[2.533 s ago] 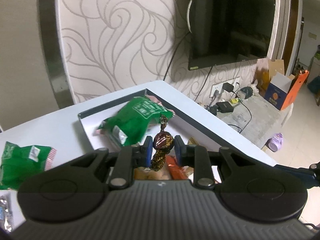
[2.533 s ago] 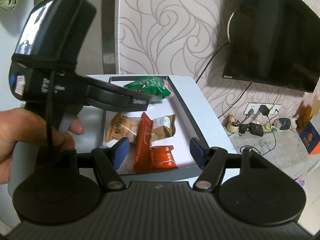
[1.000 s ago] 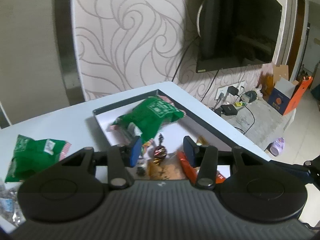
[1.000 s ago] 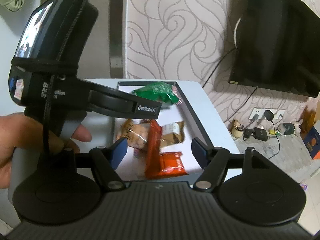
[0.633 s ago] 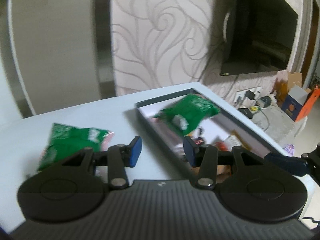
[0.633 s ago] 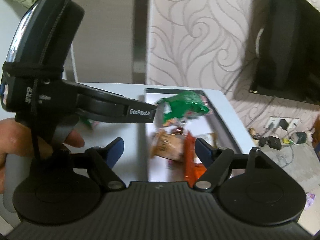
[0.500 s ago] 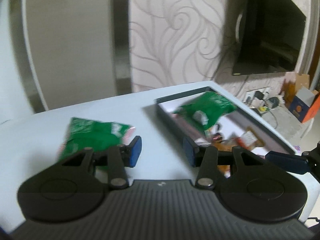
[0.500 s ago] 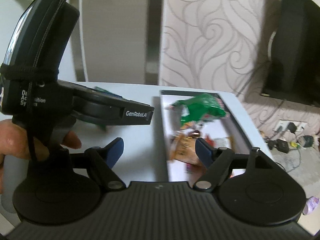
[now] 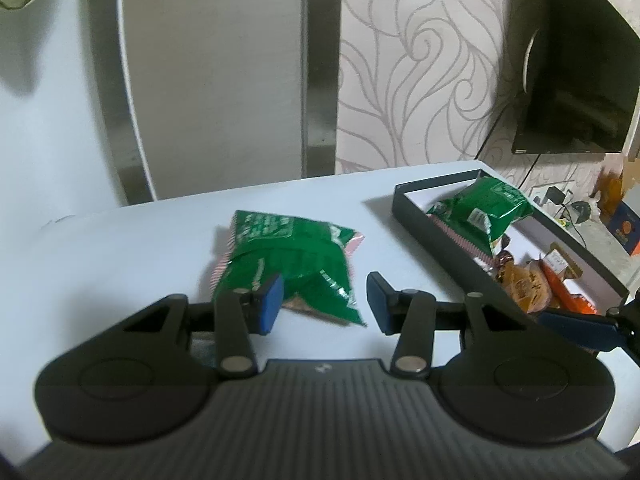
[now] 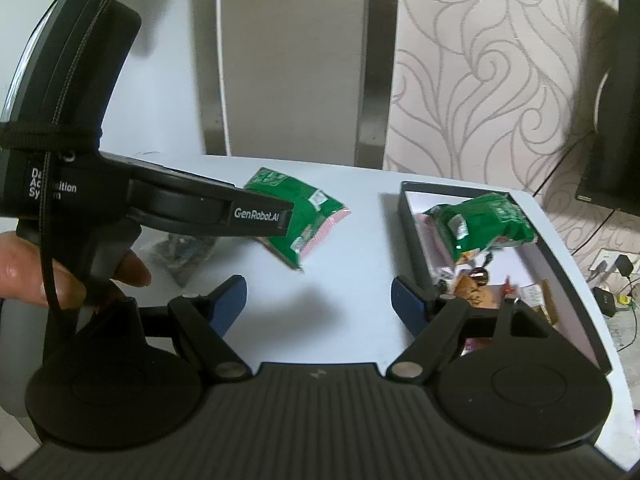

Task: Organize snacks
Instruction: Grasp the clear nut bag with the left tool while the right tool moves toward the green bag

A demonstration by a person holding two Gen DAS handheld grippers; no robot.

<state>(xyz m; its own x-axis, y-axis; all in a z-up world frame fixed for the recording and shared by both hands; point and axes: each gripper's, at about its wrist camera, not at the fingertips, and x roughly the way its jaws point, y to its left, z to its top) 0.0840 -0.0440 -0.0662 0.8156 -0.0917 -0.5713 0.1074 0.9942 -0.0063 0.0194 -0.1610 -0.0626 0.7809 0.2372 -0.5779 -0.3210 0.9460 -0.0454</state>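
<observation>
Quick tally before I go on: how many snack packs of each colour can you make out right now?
Green packs: 2, one on the table, one in the tray
Orange-red packs: 1
Brown packs: 1
Clear crinkled wrappers: 1
Total: 5 clearly seen; small tray items are too blurred to count.

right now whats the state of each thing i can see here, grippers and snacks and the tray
left gripper: open, empty, aimed at the loose packet
right gripper: open, empty, over bare table
green snack packet on the table: lying flat, outside the tray
green snack packet in the tray: lying at the far end
tray: partly filled
wrapped candy: in the tray
</observation>
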